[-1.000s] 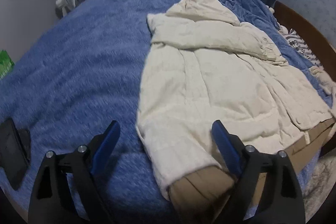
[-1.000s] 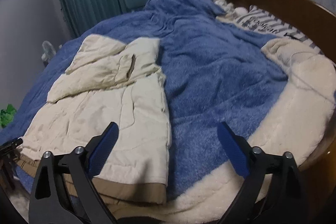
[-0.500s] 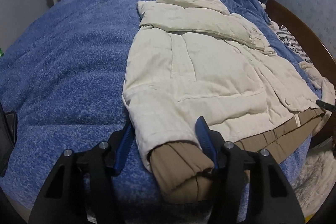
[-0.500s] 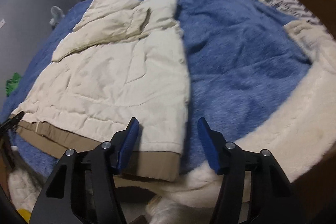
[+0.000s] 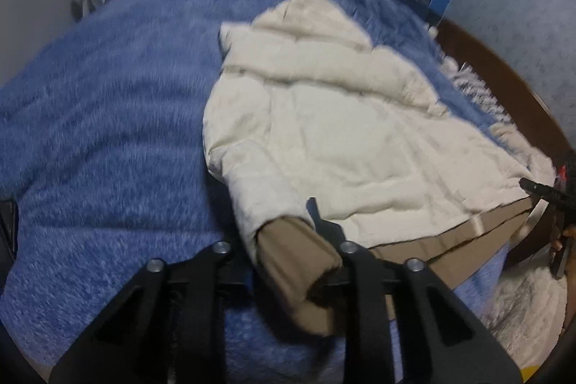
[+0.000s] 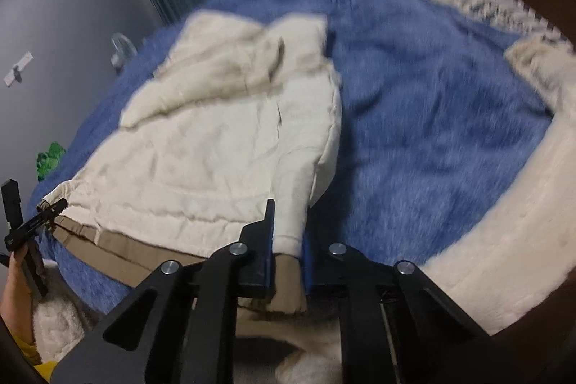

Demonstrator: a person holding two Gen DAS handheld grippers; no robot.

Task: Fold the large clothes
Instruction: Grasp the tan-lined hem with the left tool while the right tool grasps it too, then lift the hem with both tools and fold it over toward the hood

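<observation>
Both wrist views look down close at 1 shared jacket [image 5: 342, 132].

My left black plastic two-finger gripper [image 5: 279, 233]: angular arms with triangular cut-outs, four round silver screw heads across linkage, flat cross bar behind. Pads mostly hidden here.

My right black plastic two-finger gripper [image 6: 286, 240]: same build, four silver screws, blue pads lining inner faces of fingers [image 6: 267, 233].

Yellow sleeve cuff [image 6: 30, 353] at lower left edge of right view, below hand [image 6: 16, 287]. Other hand [image 5: 563, 240] at right edge of left view, blurred.
</observation>
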